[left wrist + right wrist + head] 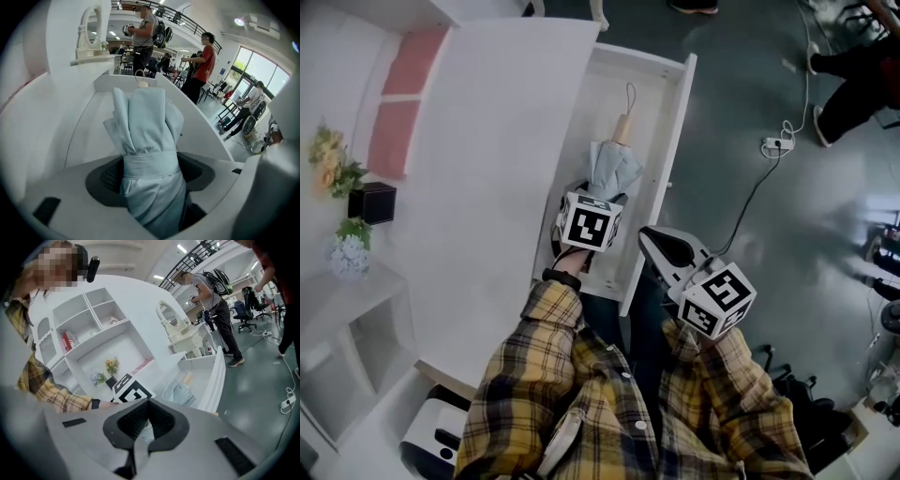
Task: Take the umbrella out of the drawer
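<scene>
Umbrella: the pale blue umbrella (614,167) lay folded inside the open white drawer (673,103). Its wooden handle (624,126) pointed to the far end.
Left gripper: the left gripper (151,174) was clamped on the umbrella's middle, right by its strap.
Right gripper: the right gripper (143,420) had its jaws together with nothing in them. It hung just outside the drawer's outer wall.
Not sure: it was hard to tell whether the umbrella had left the drawer floor.
Doing it well: lift straight up and squeeze firmly, because the cloth looked soft and slippy. Keep the handle end clear of the drawer's walls.
</scene>
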### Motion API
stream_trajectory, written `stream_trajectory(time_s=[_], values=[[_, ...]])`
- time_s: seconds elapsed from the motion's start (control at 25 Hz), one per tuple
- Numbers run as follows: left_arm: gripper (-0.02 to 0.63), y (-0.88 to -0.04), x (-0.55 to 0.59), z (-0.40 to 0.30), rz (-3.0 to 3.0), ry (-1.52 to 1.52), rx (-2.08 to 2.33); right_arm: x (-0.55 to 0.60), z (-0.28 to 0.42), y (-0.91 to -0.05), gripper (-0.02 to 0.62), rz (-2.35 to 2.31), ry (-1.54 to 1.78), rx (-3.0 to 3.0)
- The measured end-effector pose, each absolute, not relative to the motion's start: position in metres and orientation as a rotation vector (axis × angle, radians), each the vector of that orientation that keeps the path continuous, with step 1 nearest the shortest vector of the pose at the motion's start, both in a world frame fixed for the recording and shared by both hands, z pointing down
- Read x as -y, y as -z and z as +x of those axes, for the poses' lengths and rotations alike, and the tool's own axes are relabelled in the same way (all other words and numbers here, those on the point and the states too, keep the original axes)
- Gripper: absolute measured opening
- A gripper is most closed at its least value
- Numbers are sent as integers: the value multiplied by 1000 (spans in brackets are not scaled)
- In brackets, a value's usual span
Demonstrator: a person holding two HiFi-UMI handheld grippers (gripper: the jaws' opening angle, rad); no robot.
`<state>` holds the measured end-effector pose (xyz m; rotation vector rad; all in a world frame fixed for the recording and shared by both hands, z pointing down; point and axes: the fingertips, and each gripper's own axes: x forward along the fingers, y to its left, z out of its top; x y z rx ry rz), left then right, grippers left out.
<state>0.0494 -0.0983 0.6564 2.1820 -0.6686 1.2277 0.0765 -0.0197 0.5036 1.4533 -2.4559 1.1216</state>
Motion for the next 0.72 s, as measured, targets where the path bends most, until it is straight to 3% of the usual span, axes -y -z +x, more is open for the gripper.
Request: stream_trajectory(time_s=[0.72], values=[[330, -559, 74, 60, 2314, -1005, 683, 3, 96, -454, 17, 1533, -1028, 2466]])
